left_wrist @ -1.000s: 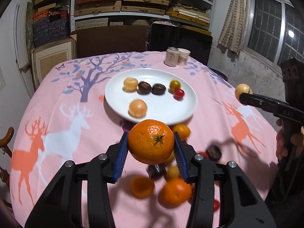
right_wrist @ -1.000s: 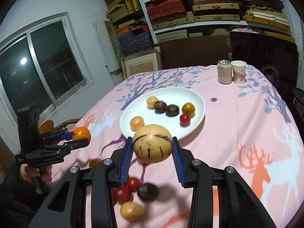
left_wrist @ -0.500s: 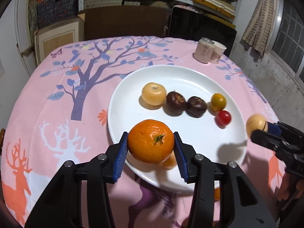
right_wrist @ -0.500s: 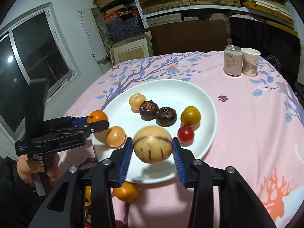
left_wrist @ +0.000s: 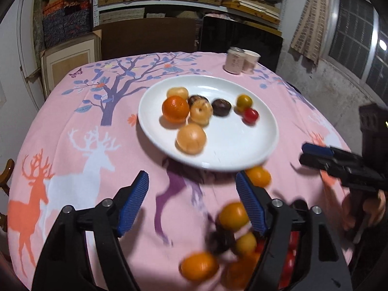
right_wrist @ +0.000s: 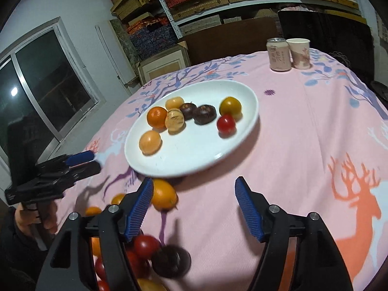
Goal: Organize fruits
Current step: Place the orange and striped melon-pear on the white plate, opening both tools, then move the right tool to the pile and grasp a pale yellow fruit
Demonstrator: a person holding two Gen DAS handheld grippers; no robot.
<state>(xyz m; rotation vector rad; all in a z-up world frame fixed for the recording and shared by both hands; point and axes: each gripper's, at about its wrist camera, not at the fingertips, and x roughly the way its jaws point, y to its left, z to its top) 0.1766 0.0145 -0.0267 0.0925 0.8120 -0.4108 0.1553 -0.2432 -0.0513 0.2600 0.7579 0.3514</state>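
Observation:
A white plate (left_wrist: 218, 155) (right_wrist: 194, 155) sits mid-table and holds several fruits. Among them are the orange tangerine (left_wrist: 175, 109) (right_wrist: 157, 117) and the pale striped round fruit (left_wrist: 200, 112) (right_wrist: 175, 120), side by side. My left gripper (left_wrist: 194, 203) is open and empty, back from the plate's near rim. My right gripper (right_wrist: 194, 206) is open and empty too, also short of the rim. Loose fruits lie under both grippers: an orange one (left_wrist: 258, 176) (right_wrist: 163, 195), red tomatoes (right_wrist: 145, 243) and a dark chestnut-like one (right_wrist: 171, 262).
A drink can (right_wrist: 278, 53) and a paper cup (right_wrist: 299, 52) stand at the table's far edge. The pink deer-print tablecloth (right_wrist: 303, 145) covers the round table. Shelves and boxes stand behind it. The right gripper shows at the right of the left wrist view (left_wrist: 322, 156).
Both grippers have let go: the tangerine and the striped fruit now lie on the plate. Both grippers have opened and drawn back toward the near side.

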